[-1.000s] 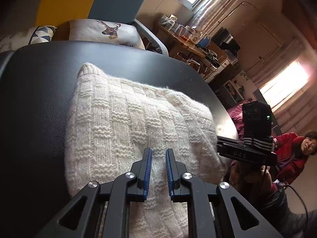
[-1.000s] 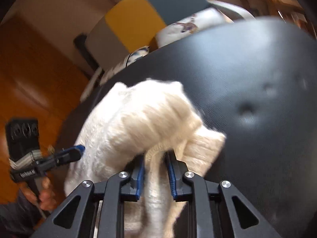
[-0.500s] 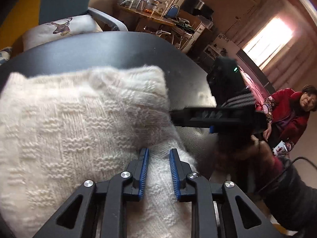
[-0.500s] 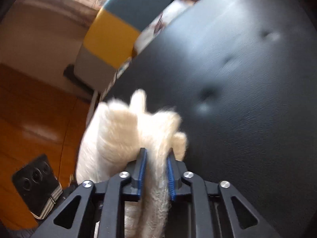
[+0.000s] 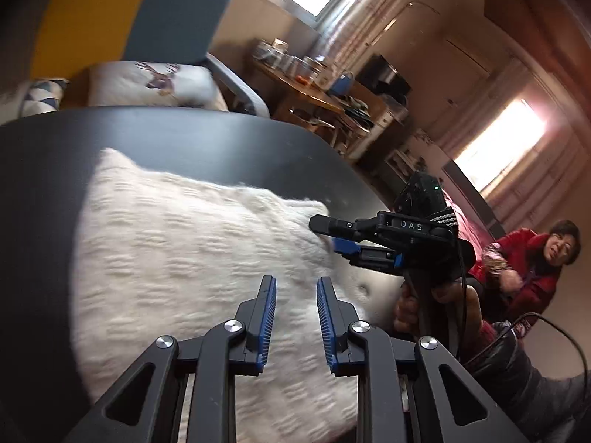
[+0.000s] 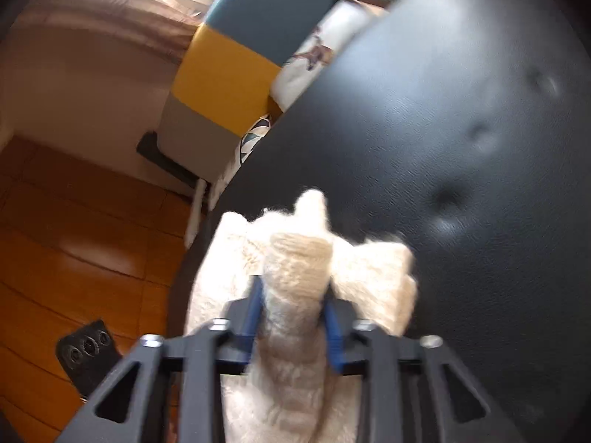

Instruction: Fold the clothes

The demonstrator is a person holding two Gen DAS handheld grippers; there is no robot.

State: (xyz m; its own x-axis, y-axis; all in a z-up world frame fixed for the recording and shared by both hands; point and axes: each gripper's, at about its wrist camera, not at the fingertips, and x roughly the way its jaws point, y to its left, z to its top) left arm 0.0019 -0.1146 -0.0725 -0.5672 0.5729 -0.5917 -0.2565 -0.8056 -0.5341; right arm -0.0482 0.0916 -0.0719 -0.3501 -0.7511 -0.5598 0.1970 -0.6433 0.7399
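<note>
Dark padded bench (image 5: 184,136), cream knit sweater (image 5: 192,258) lying just ahead of the left gripper (image 5: 295,317), jaws narrow and empty. Right gripper (image 6: 291,317) jaws closing, pinching a bunched fold. Soft, floppy, probably light; best grabbed at the edges.

Black two-finger grippers with blue ribbed pads

Left gripper (image 5: 296,288) shows silver screws on angular black linkages; right gripper (image 5: 334,234), at right of the frame, bears white "DAS" lettering and a black cable.
</note>
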